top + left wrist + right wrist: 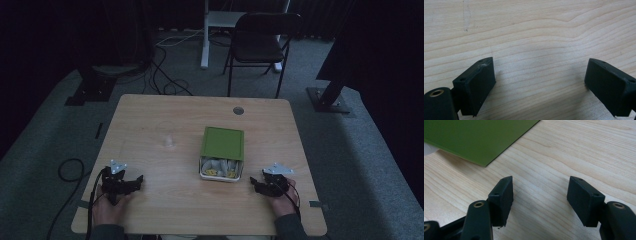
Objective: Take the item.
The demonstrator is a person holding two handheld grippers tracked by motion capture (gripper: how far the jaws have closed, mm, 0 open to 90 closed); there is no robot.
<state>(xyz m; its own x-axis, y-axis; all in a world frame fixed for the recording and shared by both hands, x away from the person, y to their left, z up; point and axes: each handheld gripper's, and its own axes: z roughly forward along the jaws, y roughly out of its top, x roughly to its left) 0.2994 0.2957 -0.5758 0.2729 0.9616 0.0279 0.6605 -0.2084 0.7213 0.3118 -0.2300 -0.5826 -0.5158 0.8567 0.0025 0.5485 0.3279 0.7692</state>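
A white box [221,174] with a green lid [223,143] slid partly back sits near the middle of the wooden table [165,107]; pale and yellow pieces [215,171] show in its uncovered front part. My left gripper [131,183] rests open near the front left edge, with only bare wood between its jaws [540,77]. My right gripper [256,184] is open at the front right, a short way right of the box. A corner of the green lid [474,137] lies ahead of it in the right gripper view, nothing between the jaws.
A small clear item [169,142] stands left of the box. A round cable hole [238,110] is at the table's far edge. A black chair [260,40] and a white desk leg [204,35] stand beyond the table, with cables [165,80] on the floor.
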